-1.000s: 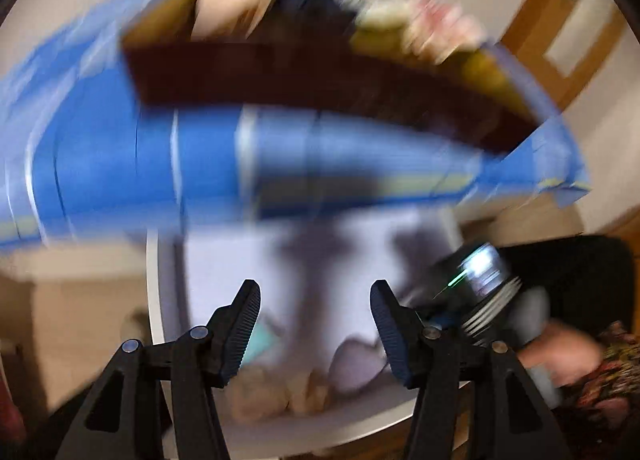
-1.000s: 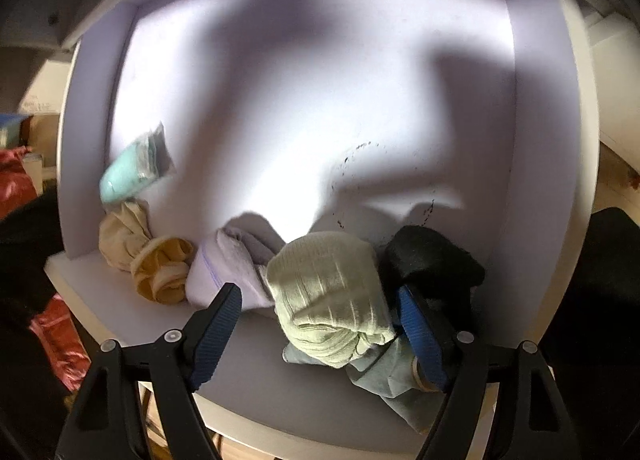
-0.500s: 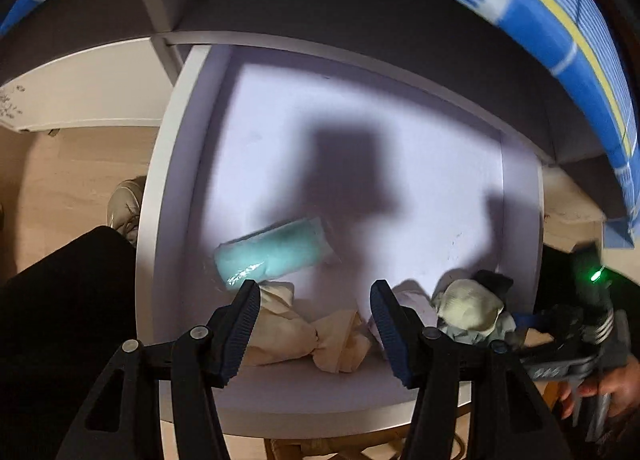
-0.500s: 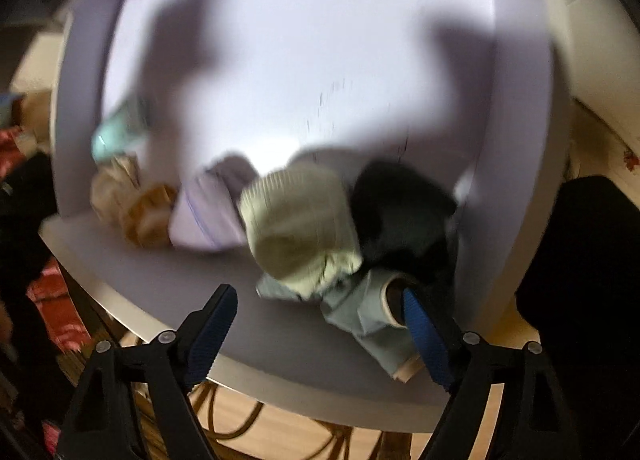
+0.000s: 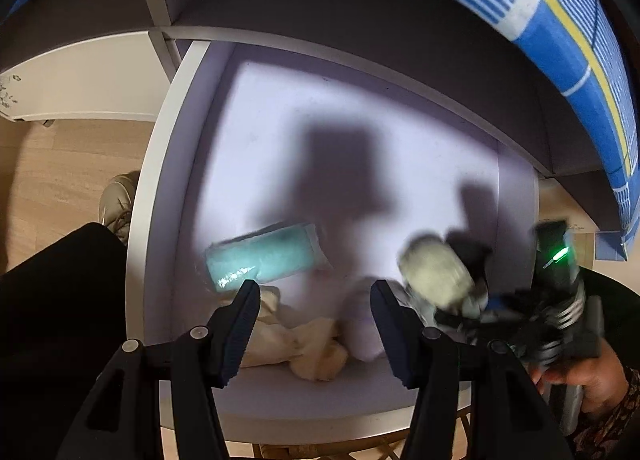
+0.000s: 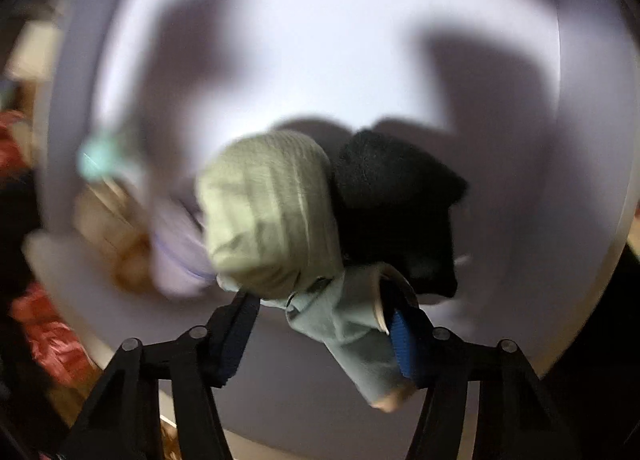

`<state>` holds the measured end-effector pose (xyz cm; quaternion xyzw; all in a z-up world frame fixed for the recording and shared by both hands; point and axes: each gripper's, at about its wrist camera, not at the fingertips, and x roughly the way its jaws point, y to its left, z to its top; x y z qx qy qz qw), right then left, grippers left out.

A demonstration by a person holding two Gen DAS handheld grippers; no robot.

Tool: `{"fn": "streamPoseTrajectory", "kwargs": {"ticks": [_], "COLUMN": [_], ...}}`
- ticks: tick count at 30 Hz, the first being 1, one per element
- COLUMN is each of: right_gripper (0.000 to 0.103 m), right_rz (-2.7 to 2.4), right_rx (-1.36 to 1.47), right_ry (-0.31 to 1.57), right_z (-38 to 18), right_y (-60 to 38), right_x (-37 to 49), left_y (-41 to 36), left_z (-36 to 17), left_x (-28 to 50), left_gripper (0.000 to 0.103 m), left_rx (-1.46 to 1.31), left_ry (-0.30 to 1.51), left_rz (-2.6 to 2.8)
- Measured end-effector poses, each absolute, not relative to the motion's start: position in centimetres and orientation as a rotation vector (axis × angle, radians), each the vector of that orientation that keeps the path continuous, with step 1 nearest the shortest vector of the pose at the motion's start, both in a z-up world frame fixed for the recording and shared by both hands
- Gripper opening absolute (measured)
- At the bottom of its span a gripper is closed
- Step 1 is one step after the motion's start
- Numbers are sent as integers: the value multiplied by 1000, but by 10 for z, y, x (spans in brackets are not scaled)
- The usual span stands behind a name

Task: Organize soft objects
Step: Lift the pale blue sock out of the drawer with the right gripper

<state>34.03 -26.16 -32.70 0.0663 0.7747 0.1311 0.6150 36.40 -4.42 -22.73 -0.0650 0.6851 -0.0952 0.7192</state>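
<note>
Several rolled soft bundles crowd the lower edge of the white drawer (image 5: 160,195) as I look down through both wrist cameras. In the left view, a mint-green pack in glossy clear wrap (image 5: 262,256) lies flat at lower left of the drawer floor, with a crumpled cream cloth (image 5: 288,336) just below it and a pale lilac roll (image 5: 360,324) beside that.

My left gripper (image 5: 314,334) hangs above the cream cloth and lilac roll with its jaws apart and nothing between them.

At lower right of the same view, my right gripper (image 6: 320,336) is closing on a cluster of three pieces: a ribbed pale green sock ball (image 6: 268,211), a fuzzy black bundle (image 6: 396,211) touching its right side, and a smooth light blue-grey cloth (image 6: 348,332) hanging between the pads. The blue pad meets that cloth on the right; whether the left pad presses it I cannot tell, as the frame is blurred.

A blue checked fabric (image 5: 560,19) drapes across the upper right of the left view, above the drawer.
</note>
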Motion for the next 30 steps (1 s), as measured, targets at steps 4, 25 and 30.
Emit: {"fn": "streamPoseTrajectory", "kwargs": {"ticks": [4,25,30], "right_gripper": [79,35,35], "right_rz": [326,559,519], "right_rx": [215,-320,-381], "right_ry": [1627,1639,1661], "right_z": [-289,-314,-332], "right_y": [-269,-195,-192], "right_x": [355,308,309], "left_y": [-42,-40,-46], "left_z": [-230,-248,-249], "left_x": [363,362,363], "left_gripper": [58,58,58], "left_rx": [-141,-115,-98], "left_ry": [1525,1577,1580], "left_rz": [-196,-142,-159]}}
